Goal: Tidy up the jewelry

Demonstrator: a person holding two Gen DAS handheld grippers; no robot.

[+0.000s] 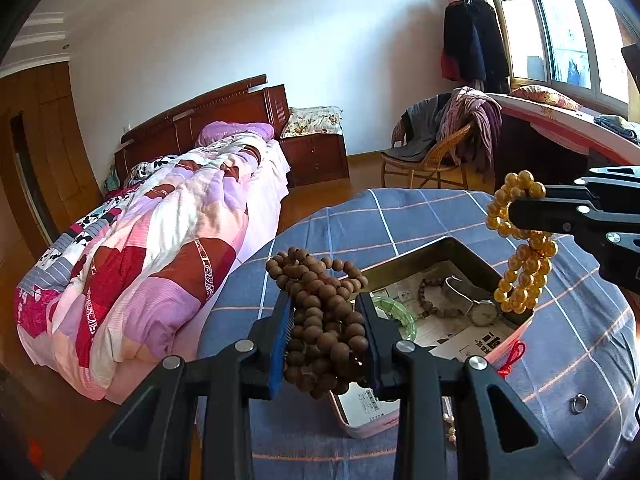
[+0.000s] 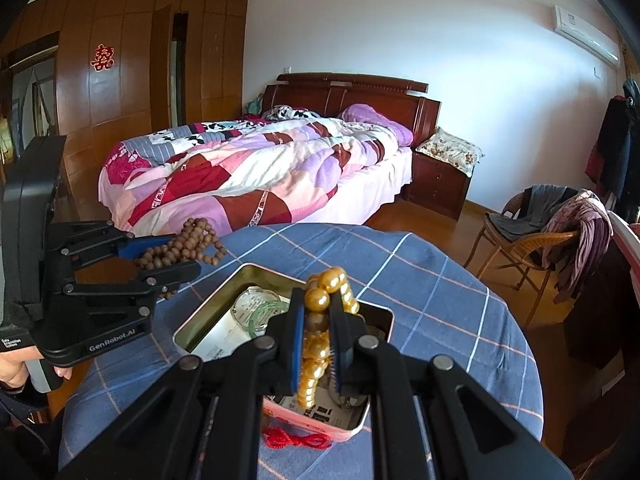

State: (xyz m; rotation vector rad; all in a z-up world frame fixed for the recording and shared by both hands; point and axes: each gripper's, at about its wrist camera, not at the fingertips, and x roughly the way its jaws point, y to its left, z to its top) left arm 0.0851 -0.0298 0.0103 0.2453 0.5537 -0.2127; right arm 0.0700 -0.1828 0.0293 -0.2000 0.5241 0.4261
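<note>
Nearest the left-hand camera, the left tongs (image 1: 326,336) were pinched on a bunched string of dull brown wooden beads (image 1: 320,320), held up off the blue checked tablecloth (image 1: 400,216) with loops spilling over both fingers. Just past those fingertips and a little to their right sat the open rectangular metal tin with a pink outer wall (image 1: 452,248), lined with printed paper. Inside it lay a pale green translucent bangle (image 1: 394,312), a small bracelet of grey-brown beads (image 1: 426,294) and a silver wristwatch with a pale strap (image 1: 478,306). A small metal ring (image 1: 579,404) lay on the cloth outside the tin, to the right of the left tongs.

The right tongs (image 2: 318,344) were pressed onto a strand of glossy golden round beads (image 2: 324,320), which hung from between the fingers straight above the tin's near end, its lower loops reaching down to about the rim. A red knotted cord (image 2: 296,438) lay on the cloth just below these tongs, against the tin's wall.

Beyond the table stood a bed with a pink and purple patchwork quilt (image 2: 248,168).

The step in hand seemed to be loading the tin, both strands being carried at once. Next, the golden strand probably needed lowering into free space beside the watch before the grip was released, while the brown beads waited clear of the rim or were moved over the bangle's end.
</note>
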